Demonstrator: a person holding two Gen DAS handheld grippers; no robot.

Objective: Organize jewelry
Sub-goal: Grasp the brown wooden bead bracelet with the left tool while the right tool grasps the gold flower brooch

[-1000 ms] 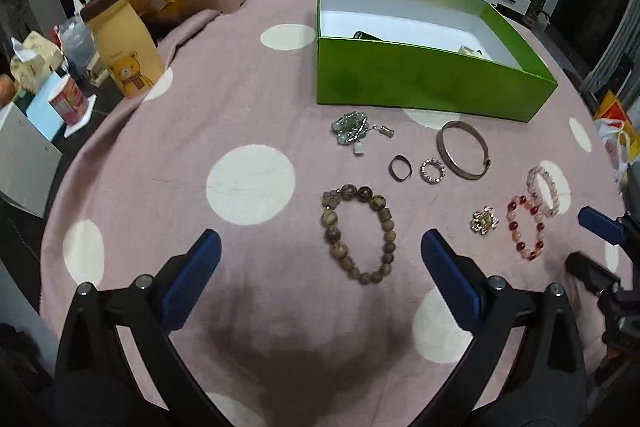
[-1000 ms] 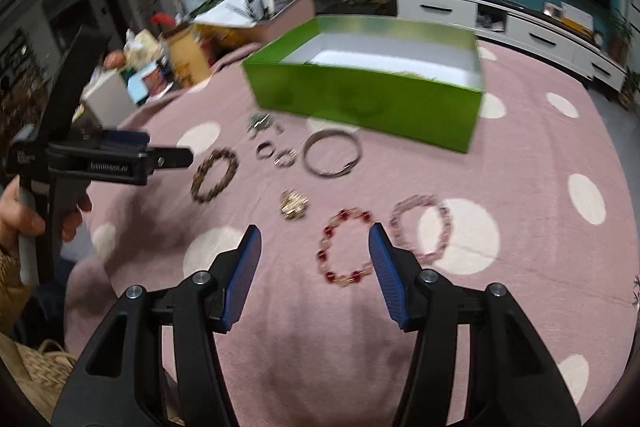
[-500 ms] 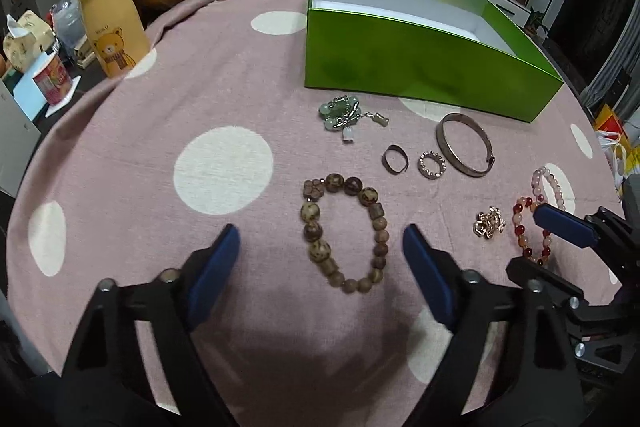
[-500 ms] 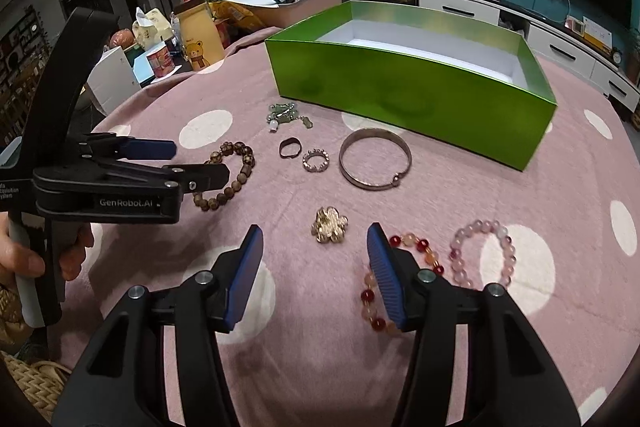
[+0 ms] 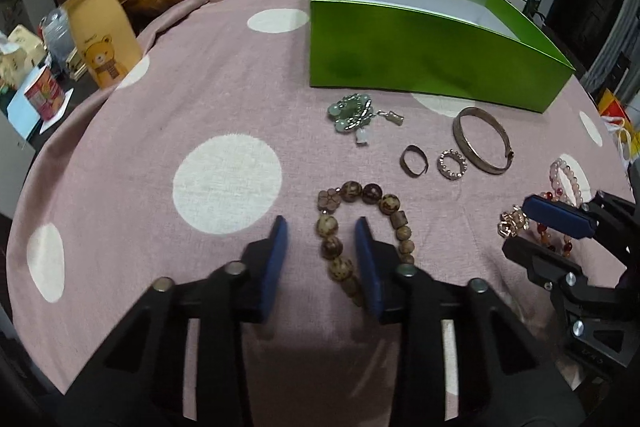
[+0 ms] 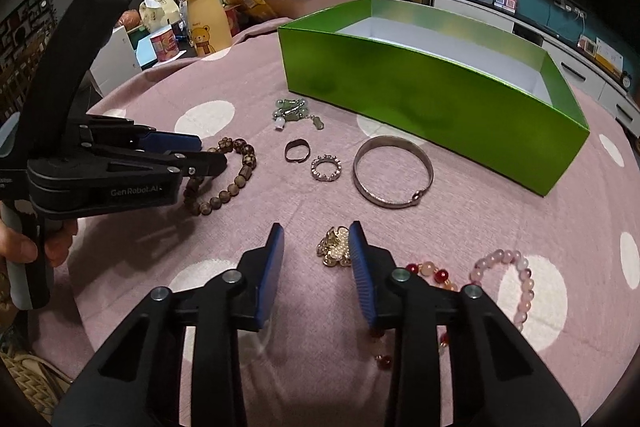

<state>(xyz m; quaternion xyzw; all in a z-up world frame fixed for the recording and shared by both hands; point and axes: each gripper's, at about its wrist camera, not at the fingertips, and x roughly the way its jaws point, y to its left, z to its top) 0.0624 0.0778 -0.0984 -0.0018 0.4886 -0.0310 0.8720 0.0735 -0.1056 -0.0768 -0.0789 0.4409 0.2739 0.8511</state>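
A matt pink cloth with white dots covered the counter. The green box looked like glossy card, white inside. Just before it lay a smooth metal bangle. Left of that bangle, the bead bracelet looked wooden, grainy and dull.
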